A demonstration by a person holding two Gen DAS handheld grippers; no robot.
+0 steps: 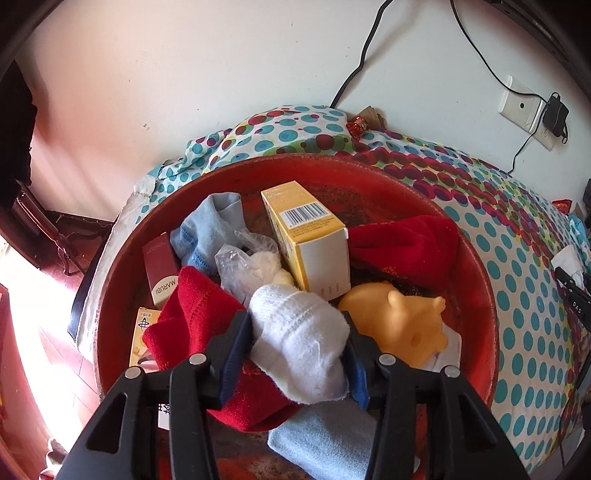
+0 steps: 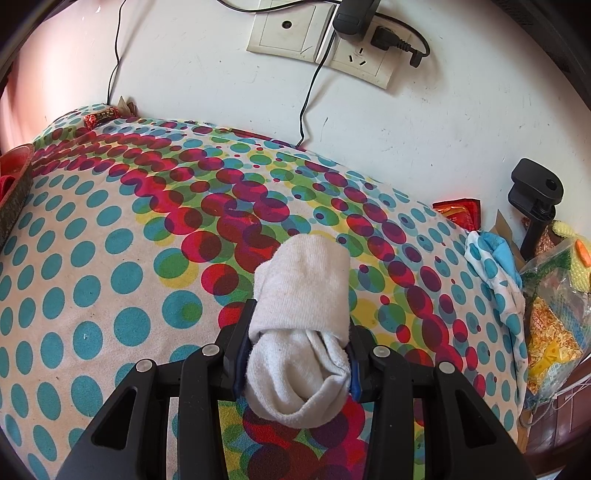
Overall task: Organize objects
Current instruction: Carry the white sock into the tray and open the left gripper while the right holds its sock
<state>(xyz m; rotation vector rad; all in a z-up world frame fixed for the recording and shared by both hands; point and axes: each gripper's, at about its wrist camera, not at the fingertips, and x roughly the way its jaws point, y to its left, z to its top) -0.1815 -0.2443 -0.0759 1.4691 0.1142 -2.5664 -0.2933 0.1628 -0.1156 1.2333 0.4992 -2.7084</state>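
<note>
My left gripper (image 1: 297, 334) is shut on a white sock (image 1: 301, 343) and holds it over a round red basin (image 1: 476, 280). The basin holds red socks (image 1: 192, 314), light blue socks (image 1: 214, 225), a yellow carton (image 1: 306, 236), a dark red box (image 1: 160, 266), a crumpled plastic bag (image 1: 243, 266) and a yellow rubber pig toy (image 1: 402, 321). My right gripper (image 2: 299, 334) is shut on a rolled white sock (image 2: 303, 325) just above the dotted bedsheet (image 2: 110, 236); the sock's far end rests on the sheet.
The basin's rim (image 2: 14, 184) shows at the left edge of the right wrist view. Wall sockets with a plugged charger (image 2: 354, 18) and hanging cables are behind. Snack bags and a knitted toy (image 2: 557, 280) lie at the sheet's right edge beside a black clamp (image 2: 535, 199).
</note>
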